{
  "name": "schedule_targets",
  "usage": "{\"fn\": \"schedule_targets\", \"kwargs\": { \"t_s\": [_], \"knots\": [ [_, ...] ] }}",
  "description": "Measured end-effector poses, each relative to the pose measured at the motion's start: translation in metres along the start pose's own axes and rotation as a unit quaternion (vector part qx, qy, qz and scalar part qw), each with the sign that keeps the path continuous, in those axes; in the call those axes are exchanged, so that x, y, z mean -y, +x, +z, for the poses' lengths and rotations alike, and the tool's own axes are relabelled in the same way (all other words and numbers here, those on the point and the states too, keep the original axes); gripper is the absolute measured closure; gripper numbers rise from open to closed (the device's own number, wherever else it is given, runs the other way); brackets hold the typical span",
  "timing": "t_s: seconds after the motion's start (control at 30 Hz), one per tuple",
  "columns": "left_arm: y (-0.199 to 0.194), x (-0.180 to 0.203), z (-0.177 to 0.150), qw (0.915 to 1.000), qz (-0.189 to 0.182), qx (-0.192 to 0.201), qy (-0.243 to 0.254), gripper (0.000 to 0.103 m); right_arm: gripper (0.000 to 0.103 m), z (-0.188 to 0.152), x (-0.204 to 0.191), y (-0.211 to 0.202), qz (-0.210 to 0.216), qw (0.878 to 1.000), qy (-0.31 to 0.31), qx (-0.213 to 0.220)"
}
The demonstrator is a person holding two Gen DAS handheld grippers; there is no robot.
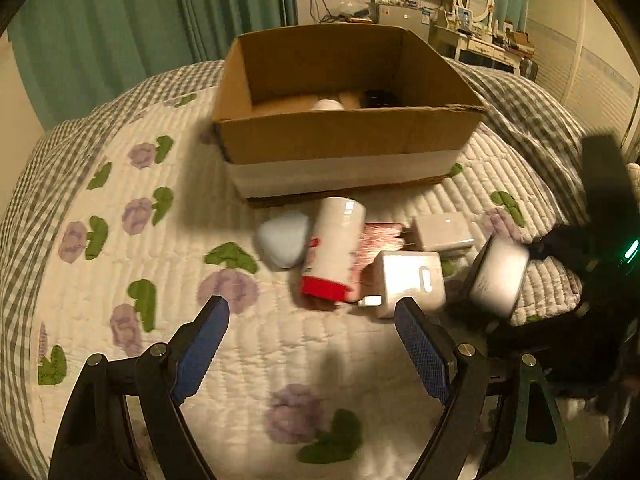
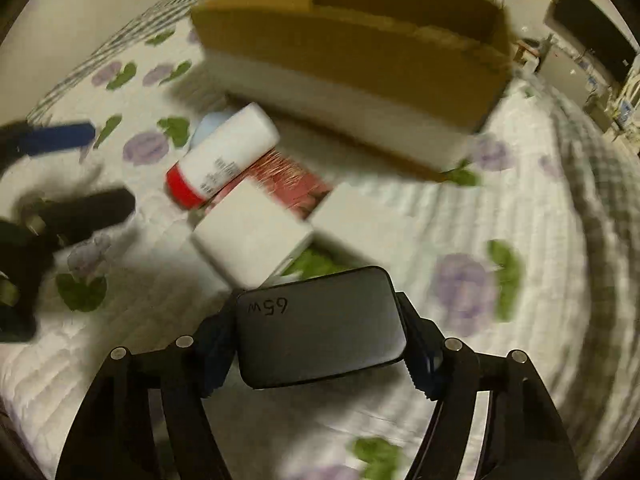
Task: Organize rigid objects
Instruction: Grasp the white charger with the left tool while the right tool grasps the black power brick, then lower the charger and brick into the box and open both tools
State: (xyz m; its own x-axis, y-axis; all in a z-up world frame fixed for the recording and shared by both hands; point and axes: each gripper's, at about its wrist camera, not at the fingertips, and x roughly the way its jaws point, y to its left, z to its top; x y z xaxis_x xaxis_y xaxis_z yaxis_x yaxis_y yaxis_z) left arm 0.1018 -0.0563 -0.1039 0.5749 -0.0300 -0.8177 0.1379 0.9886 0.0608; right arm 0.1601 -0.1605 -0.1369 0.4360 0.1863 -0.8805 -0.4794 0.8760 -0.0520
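Dark grey charger block (image 2: 320, 326), marked "65W" on its face, clamped between the two fingers of the right gripper (image 2: 320, 344), above the quilt (image 2: 500, 216). In the left wrist view, seen from the side as a black-and-white rounded block (image 1: 496, 276) at the right edge, just beside the other items. Near it on the quilt, a loose cluster: white adapter (image 2: 250, 232) with a plug prong, second white adapter (image 2: 360, 216) touching its corner, pink shiny packet (image 2: 288, 178) partly under them, white bottle with red cap (image 2: 222, 156) lying on its side across the packet, pale blue rounded object (image 1: 284, 238) touching the bottle's far side. Behind the cluster, open cardboard box (image 1: 344, 136) with a white band along its lower front, standing on the quilt; inside, some items at the bottom, too dim to name. Left gripper (image 1: 312, 308) wide apart and empty, blue pads (image 1: 202, 344) facing inward, hovering just before the bottle and the nearer adapter. Further back, green curtains (image 1: 120, 20) and a dressing table (image 1: 480, 40).
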Motion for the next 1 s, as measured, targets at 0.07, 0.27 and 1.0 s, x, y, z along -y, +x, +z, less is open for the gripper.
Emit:
{"fn": "schedule_targets", "kwargs": {
  "t_s": [0.07, 0.27, 1.0],
  "knots": [
    [0.002, 0.015, 0.001, 0.9997, -0.019, -0.005, 0.013, 0.016, 0.032, 0.002, 0.019, -0.016, -0.016, 1.0, 0.006, 0.014],
    [0.02, 0.053, 0.008, 0.9977, -0.058, -0.019, 0.03, 0.018, 0.032, 0.003, 0.069, -0.044, -0.054, 0.997, 0.036, 0.035],
    [0.017, 0.06, 0.017, 0.998, -0.052, -0.012, 0.033, 0.036, 0.032, 0.015, 0.088, -0.065, -0.04, 0.996, 0.066, 0.053]
  ]
}}
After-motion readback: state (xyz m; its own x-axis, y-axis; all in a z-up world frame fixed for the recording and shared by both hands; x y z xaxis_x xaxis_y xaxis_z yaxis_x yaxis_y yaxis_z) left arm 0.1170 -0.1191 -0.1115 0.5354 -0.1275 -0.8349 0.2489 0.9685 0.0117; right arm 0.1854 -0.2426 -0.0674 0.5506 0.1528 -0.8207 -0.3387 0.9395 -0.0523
